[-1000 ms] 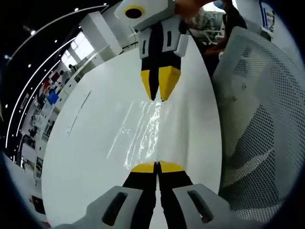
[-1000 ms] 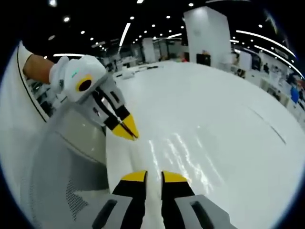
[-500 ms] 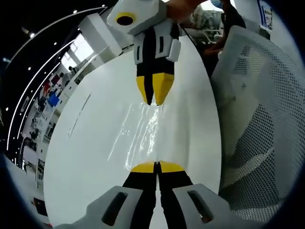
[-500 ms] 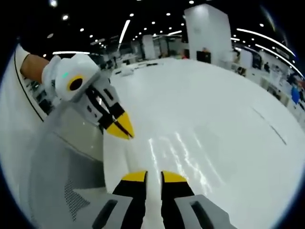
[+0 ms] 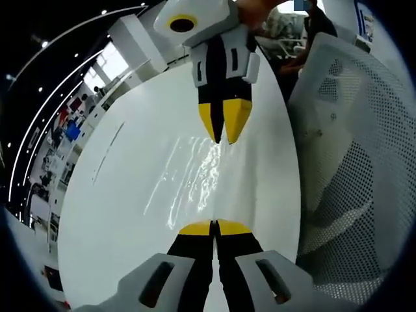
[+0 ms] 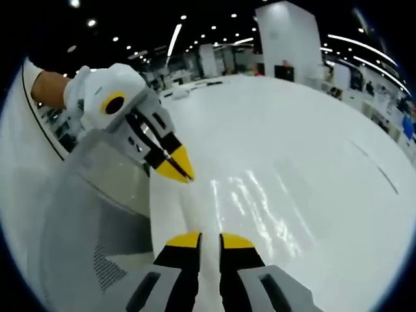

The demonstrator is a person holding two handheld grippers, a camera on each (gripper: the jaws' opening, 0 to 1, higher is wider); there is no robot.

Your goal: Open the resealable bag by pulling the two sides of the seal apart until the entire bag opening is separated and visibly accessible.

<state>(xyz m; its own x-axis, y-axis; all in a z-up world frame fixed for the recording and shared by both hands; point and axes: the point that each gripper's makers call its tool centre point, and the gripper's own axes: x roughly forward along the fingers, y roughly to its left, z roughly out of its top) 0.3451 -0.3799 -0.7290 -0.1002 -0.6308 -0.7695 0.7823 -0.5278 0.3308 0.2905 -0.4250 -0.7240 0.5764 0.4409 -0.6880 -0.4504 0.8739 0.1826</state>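
Observation:
A clear resealable bag lies flat on the white table and shows mostly as glints. In the left gripper view my left gripper is shut on the bag's near edge, its yellow tips pressed together. My right gripper comes in from the top, its tips nearly closed on the bag's far edge. In the right gripper view the right gripper pinches the bag with a thin gap between its jaws. The left gripper reaches in from the left, a hand behind it.
A white mesh chair stands close along the table's edge, also seen as a mesh chair in the right gripper view. The table stretches wide beyond the bag. Further desks and people sit far off in the hall.
The right gripper dipped a little toward the left one, then drew back and shifted slightly right. Both stay pinched on the bag; its glints shifted slightly.

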